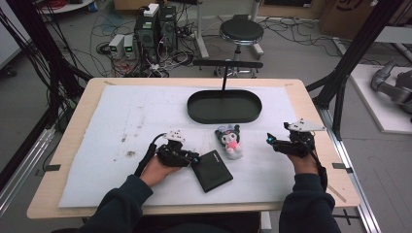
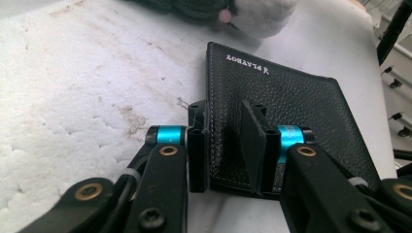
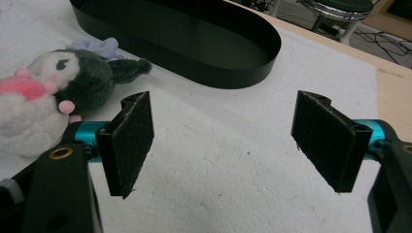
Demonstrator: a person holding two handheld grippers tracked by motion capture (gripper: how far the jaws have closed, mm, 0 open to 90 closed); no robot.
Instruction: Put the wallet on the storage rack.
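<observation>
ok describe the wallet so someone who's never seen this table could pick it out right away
On the white foam mat covering the wooden table, look at the near edge, in front of the black oval tray. The wallet lies flat beside the small plush toy, at the left gripper. It is the only flat, black, grained-leather square there.

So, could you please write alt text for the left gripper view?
The left gripper has its two black jaws around the near edge of a black leather wallet lying on a white foam mat. A plush toy lies just beyond.

Worktop [image 1: 77, 126], wooden, covered by stained white foam sheet [image 1: 126, 116]. On sheet: black oval tray [image 1: 224, 106], plush toy [image 1: 230, 140], black wallet [image 1: 212, 170].
</observation>
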